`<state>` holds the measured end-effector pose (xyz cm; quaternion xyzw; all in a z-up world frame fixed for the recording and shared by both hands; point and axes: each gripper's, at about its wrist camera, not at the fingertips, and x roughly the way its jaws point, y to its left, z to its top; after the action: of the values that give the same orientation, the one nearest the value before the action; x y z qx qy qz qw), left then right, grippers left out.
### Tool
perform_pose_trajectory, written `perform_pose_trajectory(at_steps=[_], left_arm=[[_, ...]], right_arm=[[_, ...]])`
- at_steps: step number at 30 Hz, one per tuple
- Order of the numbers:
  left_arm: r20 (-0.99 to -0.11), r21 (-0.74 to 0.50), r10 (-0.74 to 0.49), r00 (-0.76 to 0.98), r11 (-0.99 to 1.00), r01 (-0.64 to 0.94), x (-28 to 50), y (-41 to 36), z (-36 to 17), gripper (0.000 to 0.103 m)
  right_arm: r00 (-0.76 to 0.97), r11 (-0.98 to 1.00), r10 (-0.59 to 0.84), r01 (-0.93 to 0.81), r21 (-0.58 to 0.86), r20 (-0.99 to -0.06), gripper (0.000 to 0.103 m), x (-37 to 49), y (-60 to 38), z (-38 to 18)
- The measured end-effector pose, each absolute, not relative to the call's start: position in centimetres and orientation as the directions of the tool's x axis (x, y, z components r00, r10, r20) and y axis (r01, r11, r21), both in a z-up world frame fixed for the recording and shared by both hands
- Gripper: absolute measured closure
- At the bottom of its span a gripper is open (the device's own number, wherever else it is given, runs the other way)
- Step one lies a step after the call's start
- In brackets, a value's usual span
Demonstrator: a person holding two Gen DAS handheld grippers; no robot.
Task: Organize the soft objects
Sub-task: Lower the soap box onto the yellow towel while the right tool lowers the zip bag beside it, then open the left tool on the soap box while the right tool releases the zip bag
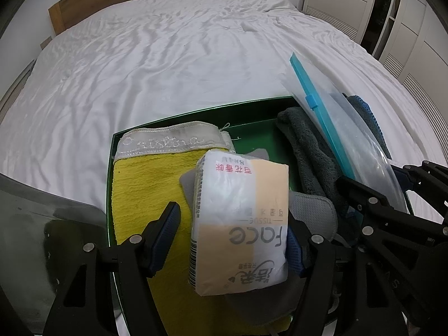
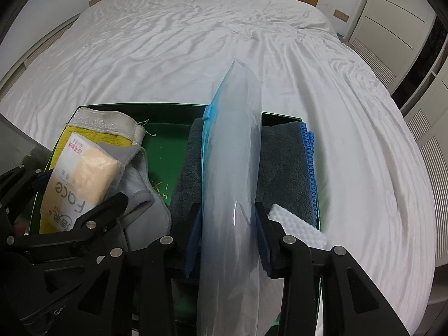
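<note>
A: On the bed (image 1: 168, 56): a green tray (image 1: 252, 106), crowded with soft things. Tissue pack (image 1: 243, 224) lying tilted across the yellow towel (image 1: 145, 184) and grey cloth (image 1: 313, 212) in the tray's left half, between the jaws of the left gripper (image 1: 232, 218).

B: Pinched?

A: Not by the look of it. Jaws spread, with a strip of yellow towel visible between one pad and the pack. Other pad half hidden behind the wrapper, maybe touching.

B: And the right gripper (image 2: 228, 208)?

A: Straddling the zip bag (image 2: 232, 168), up on edge over the dark grey towel (image 2: 282, 162) in the right half. Bag puffed out, filling the gap between the pads. Pressed or merely touched? Cannot tell.

B: Risks, then?

A: Probably two. First, the bag: slippery, airy, balanced on edge. Likely to flop sideways once unsupported, over the tray wall onto the sheet or onto the tissue pack. Second, the pack: perched on loose cloth, liable to slide if nudged by a retreating pad.

B: White sponge (image 2: 296, 224) too?

A: At the tray's near right corner, just beside the right pad. Easy to knock out when pulling back.

B: So, lay the bag flat first, then retreat straight back.
</note>
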<state>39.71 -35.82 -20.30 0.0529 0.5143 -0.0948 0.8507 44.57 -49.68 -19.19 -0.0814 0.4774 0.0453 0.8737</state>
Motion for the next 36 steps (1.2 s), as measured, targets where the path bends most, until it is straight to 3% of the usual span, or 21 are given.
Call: perform_pose_trajectory(at_steps=[20, 36], left_arm=[[-0.861, -0.016, -0.114, 0.496, 0.98, 0.199, 38.7, -35.7, -18.2, 0.041], [-0.848, -0.032, -0.129, 0.515, 0.981, 0.192, 38.5, -35.2, -16.6, 0.041]], right_arm=[[0.576, 0.979, 0.014, -0.175, -0.106, -0.817, 0.067, 43.6, -49.9, -17.2], [0.573, 0.982, 0.109, -0.187, -0.001, -0.812, 0.067, 42.3, -51.2, -15.4]])
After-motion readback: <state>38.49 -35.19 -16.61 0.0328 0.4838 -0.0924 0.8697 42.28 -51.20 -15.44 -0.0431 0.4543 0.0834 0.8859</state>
